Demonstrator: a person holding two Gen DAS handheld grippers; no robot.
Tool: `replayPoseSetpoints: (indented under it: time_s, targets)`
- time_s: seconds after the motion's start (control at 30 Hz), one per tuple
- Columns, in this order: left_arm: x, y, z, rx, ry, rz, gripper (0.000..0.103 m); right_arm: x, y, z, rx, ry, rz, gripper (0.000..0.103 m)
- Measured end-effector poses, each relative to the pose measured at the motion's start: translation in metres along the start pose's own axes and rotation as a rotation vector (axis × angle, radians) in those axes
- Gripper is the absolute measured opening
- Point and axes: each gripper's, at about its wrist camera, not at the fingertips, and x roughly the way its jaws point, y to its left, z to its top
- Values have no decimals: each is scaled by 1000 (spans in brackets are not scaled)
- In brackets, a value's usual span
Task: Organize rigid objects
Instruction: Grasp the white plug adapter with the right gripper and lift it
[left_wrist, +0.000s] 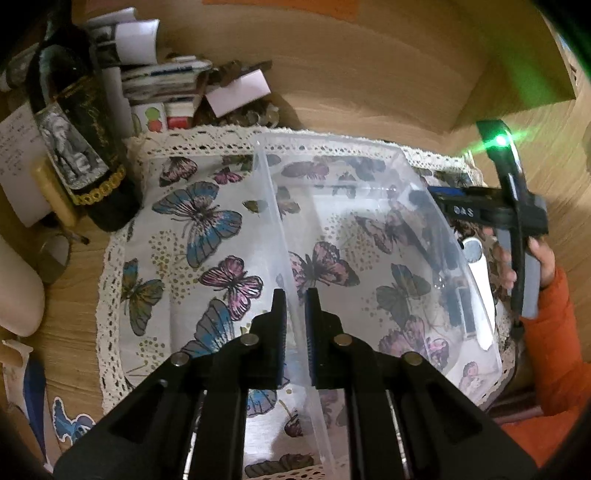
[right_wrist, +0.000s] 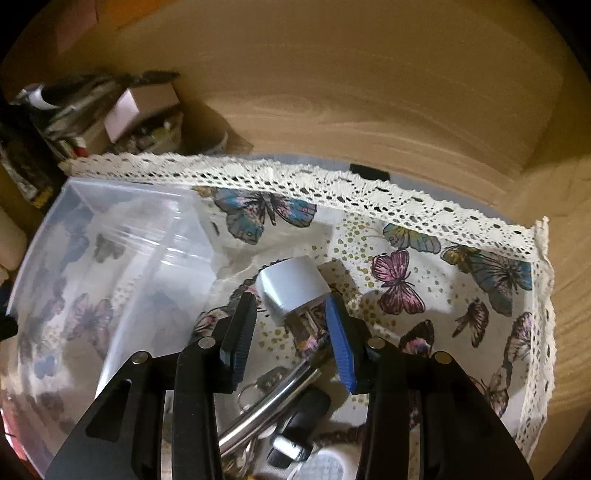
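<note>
A clear plastic bin (left_wrist: 424, 221) stands empty on a butterfly-print cloth (left_wrist: 207, 236). My left gripper (left_wrist: 295, 314) is shut on the bin's near left wall (left_wrist: 291, 280), one finger on each side. In the right wrist view the bin (right_wrist: 110, 258) is at left. My right gripper (right_wrist: 291, 328) is open, its fingers on either side of a white plug adapter (right_wrist: 291, 288) lying on the cloth. A metal bar (right_wrist: 269, 398), keys (right_wrist: 266, 380) and a black fob (right_wrist: 306, 417) lie beneath the gripper. The right gripper also shows in the left wrist view (left_wrist: 454, 210).
A dark bottle (left_wrist: 81, 140) stands at the cloth's left edge, with stacked boxes and papers (left_wrist: 162, 81) behind it. A wooden wall (right_wrist: 369, 92) rises behind the cloth. The cloth's lace edge (right_wrist: 539, 295) ends at right on the wooden table.
</note>
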Motion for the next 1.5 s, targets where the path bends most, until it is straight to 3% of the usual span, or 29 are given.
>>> replayPoseSetpoints:
  time_s: [0.23, 0.33, 0.43, 0.47, 0.53, 0.6, 0.77, 0.8, 0.83, 0.87, 0.97, 1.2, 1.5]
  targets:
    - [1, -1, -1, 4, -12, 19, 9, 15, 7, 8, -54, 17, -29, 36]
    - [1, -2, -1, 5, -16, 26, 9, 17, 10, 10, -67, 13, -34, 30]
    - [1, -2, -1, 9, -20, 32, 9, 14, 11, 9, -78, 12, -44, 30]
    - [1, -2, -1, 11, -21, 32, 9, 17, 14, 12, -77, 14, -52, 32]
    - [1, -2, -1, 11, -23, 32, 9, 11, 16, 11, -75, 4, -56, 57]
    - [1, -2, -1, 10, -26, 33, 9, 8, 20, 12, -90, -29, -97, 60]
    - [1, -3, -1, 7, -29, 40, 9, 23, 21, 21, -112, -25, -103, 60]
    - [1, -3, -1, 7, -28, 41, 9, 27, 20, 23, -116, -19, -96, 56]
    - [1, -3, -1, 8, -28, 42, 9, 32, 21, 25, -121, -11, -82, 43]
    - [1, -3, -1, 8, -27, 43, 9, 35, 21, 25, -121, 1, -69, 38]
    - [1, -3, -1, 9, -27, 48, 9, 34, 16, 26, -110, -11, -63, 37]
    - [1, -3, 0, 7, -23, 48, 9, -19, 14, 11, -62, -116, -54, 37]
    - [0, -4, -1, 16, -38, 59, 9, -96, 38, -8, -107, -270, -8, 37]
